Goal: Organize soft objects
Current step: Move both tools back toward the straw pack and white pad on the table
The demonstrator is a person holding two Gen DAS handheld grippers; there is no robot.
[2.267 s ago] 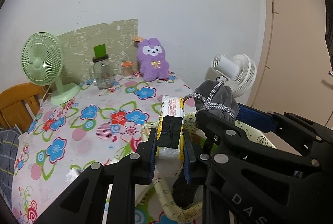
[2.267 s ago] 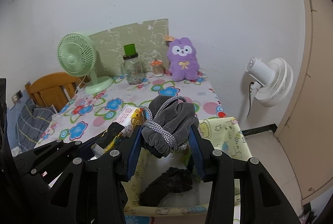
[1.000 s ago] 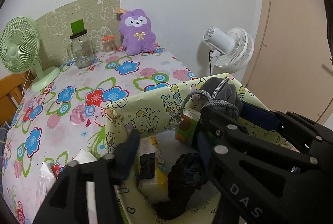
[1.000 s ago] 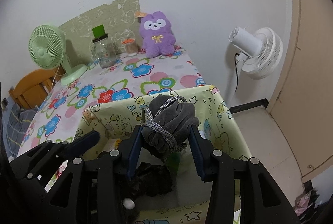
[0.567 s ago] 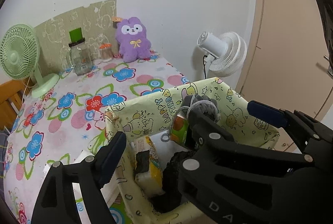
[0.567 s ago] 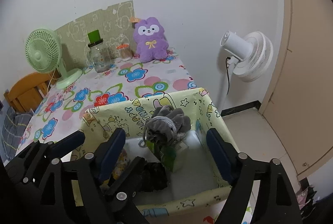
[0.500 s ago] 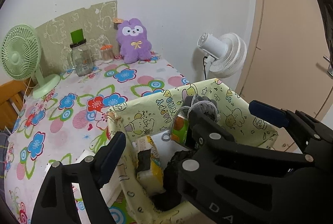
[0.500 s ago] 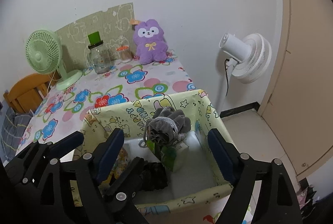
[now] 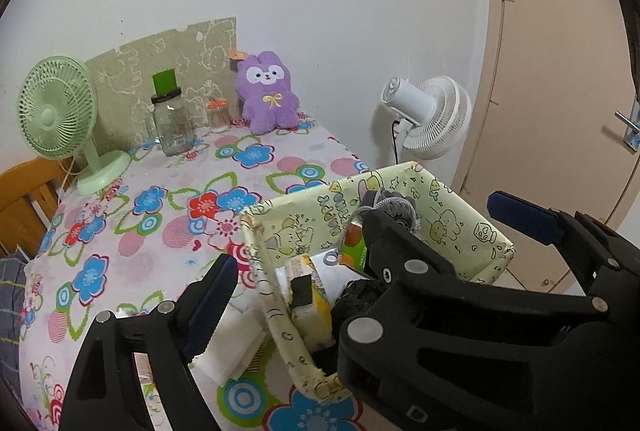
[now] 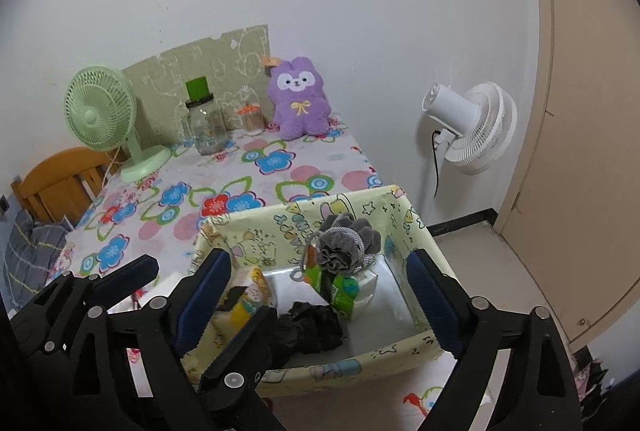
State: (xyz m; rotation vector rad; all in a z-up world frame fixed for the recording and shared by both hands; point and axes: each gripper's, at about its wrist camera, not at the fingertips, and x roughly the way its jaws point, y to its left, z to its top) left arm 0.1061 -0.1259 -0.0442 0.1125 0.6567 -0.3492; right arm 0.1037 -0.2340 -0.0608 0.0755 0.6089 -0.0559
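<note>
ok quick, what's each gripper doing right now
Left gripper: open, holding nothing.
Right gripper: open, empty; grey drawstring fabric pouch lies in the yellow cartoon-print fabric bin.

pouch (image 10: 344, 243) on pack (image 10: 346, 287) in bin (image 10: 344, 363) | plush (image 10: 298, 99) behind, on table (image 10: 256, 175)

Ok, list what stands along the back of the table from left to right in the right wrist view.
green desk fan → glass jar with the green lid → small toothpick jar with the orange top → purple plush bunny
</note>
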